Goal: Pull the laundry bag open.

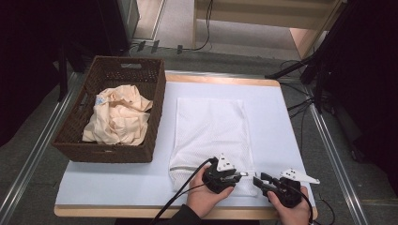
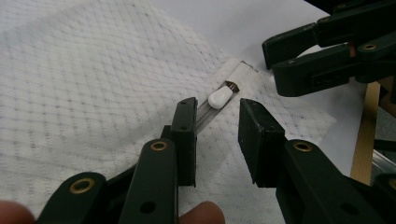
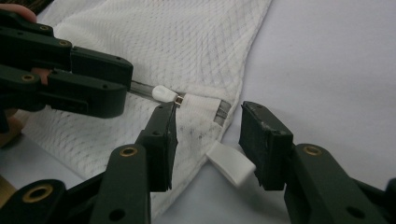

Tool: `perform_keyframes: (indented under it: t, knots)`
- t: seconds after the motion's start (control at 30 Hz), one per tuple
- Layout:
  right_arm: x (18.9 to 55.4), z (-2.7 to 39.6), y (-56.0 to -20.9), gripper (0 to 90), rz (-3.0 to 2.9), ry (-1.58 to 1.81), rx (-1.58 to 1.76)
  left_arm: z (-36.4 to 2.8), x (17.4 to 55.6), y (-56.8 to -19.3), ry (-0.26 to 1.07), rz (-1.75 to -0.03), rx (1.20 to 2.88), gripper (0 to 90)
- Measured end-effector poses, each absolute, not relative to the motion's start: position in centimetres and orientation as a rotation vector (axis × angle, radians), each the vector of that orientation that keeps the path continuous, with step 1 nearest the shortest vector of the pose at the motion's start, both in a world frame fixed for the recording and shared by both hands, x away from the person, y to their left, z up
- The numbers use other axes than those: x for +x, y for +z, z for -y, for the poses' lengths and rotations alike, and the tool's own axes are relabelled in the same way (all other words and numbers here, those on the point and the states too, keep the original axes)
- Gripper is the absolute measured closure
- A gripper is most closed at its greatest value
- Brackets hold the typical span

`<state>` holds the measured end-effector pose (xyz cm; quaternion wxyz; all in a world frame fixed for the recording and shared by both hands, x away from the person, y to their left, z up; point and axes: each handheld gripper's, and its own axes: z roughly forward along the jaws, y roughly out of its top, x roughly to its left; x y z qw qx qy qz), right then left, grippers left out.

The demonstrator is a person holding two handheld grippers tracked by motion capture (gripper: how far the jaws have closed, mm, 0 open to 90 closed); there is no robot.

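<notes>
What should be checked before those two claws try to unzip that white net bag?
1. Left gripper lined up with the zipper pull: ok, pull just ahead of its open jaws.
2. Pull gripped: not ok, pads apart from it.
3. Right gripper astride the mesh bag corner: ok.
4. Corner clamped: not ok, jaws not pressing.
5. Bag flat on the table: ok.
6. Basket holds cloth: ok.

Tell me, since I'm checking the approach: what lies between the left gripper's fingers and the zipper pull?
Only the zipper track on the mesh laundry bag; in the left gripper view the fingers stand apart short of the zipper pull.
</notes>
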<state>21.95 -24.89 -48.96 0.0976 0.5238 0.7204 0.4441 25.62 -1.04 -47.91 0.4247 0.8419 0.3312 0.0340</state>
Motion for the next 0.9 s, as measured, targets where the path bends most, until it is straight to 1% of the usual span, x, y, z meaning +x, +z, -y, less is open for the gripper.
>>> perform_keyframes:
  t: [0.23,0.3,0.37,0.4,0.43,0.47,0.5,0.53,0.67,0.9]
  knots:
    - [22.5,24.0,-49.1,55.5,-2.105,1.251,1.536,1.3,25.7,-48.1,0.083,-0.834,2.126,68.4]
    - [22.4,23.6,-49.0,60.7,-2.107,1.206,1.532,1.4,25.7,-48.1,0.088,-0.83,2.129,68.2]
    - [22.3,23.5,-49.0,70.6,-2.12,1.193,1.537,1.7,25.7,-48.1,0.086,-0.825,2.135,68.3]
    - [22.3,23.5,-49.0,70.6,-2.12,1.193,1.537,1.7,25.7,-48.1,0.086,-0.825,2.135,68.2]
    - [22.2,23.5,-48.9,73.9,-2.125,1.188,1.543,1.8,25.7,-48.2,0.088,-0.821,2.132,68.2]
    - [22.2,23.6,-48.9,82.4,-2.133,1.184,1.541,1.9,25.7,-48.2,0.087,-0.815,2.134,68.1]
    - [22.2,23.8,-48.9,86.0,-2.138,1.193,1.551,2.0,25.7,-48.2,0.085,-0.817,2.136,68.2]
    - [22.1,23.8,-49.0,87.3,-2.142,1.212,1.554,2.0,25.7,-48.2,0.081,-0.817,2.135,68.2]
    - [21.9,23.8,-48.9,88.5,-2.129,1.235,1.524,2.2,25.7,-48.2,0.075,-0.815,2.134,68.3]
    - [20.9,23.0,-47.1,89.0,-2.066,1.379,1.343,2.1,25.8,-48.3,0.051,-0.819,2.117,67.8]
